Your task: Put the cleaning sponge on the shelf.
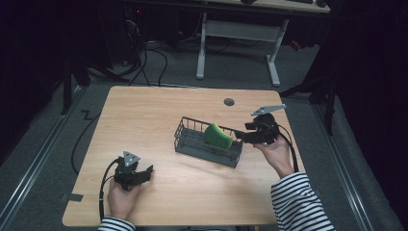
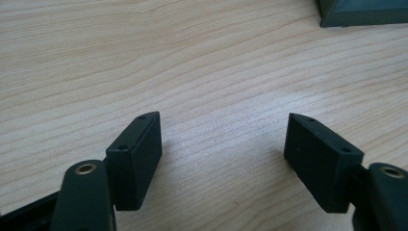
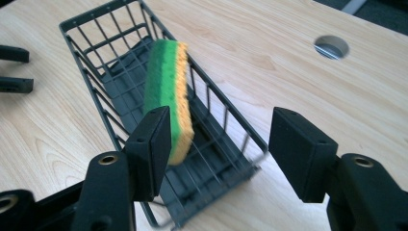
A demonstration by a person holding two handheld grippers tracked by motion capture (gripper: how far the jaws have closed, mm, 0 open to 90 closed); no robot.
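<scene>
A green and yellow sponge stands on its edge inside a dark wire basket at the table's middle right, leaning on the basket's far wall. Just right of the basket, my right gripper is open. It points at the basket's end with the sponge beyond its jaws and no pad touching it. Near the front left, my left gripper rests open over bare wood with nothing between its jaws. Its two jaws also appear in the right gripper view, far left.
A round cable hole sits in the tabletop behind the basket. A corner of the basket shows at the top right of the left gripper view. A white-legged desk stands beyond the table.
</scene>
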